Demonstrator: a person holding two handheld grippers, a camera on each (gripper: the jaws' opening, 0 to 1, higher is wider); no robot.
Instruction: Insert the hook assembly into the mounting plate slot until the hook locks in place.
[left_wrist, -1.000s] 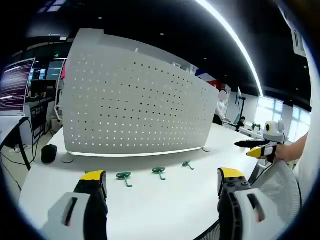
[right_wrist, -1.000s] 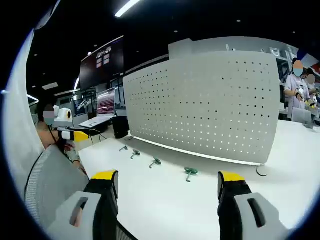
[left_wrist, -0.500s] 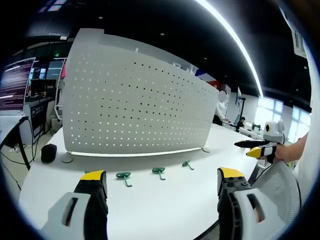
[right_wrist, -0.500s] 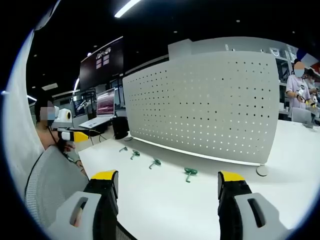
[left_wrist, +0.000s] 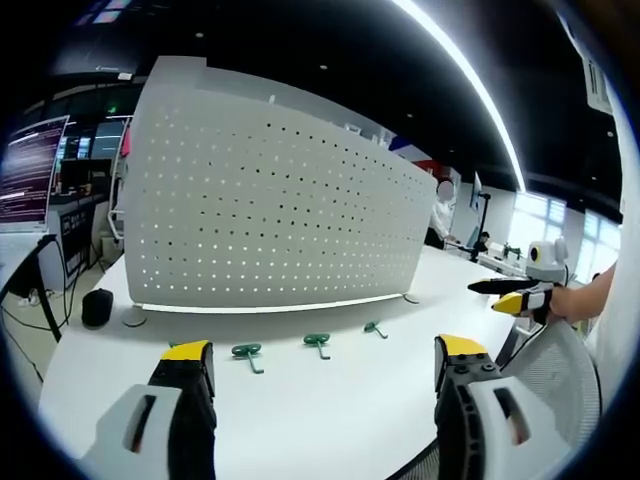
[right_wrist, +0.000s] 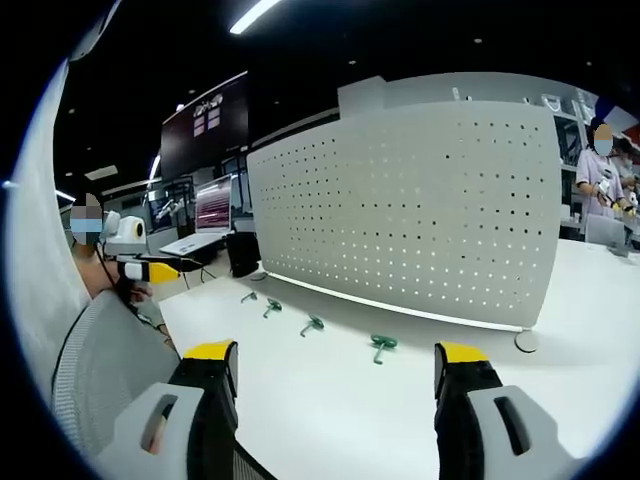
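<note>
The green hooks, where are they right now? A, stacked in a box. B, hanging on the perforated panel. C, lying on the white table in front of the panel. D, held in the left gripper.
C: the green hooks lie loose in a row on the white table in front of the upright perforated panel, and both grippers are open and empty.

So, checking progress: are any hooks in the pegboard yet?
None visibly in: four green hooks lie on the white table before the upright pegboard.
</note>
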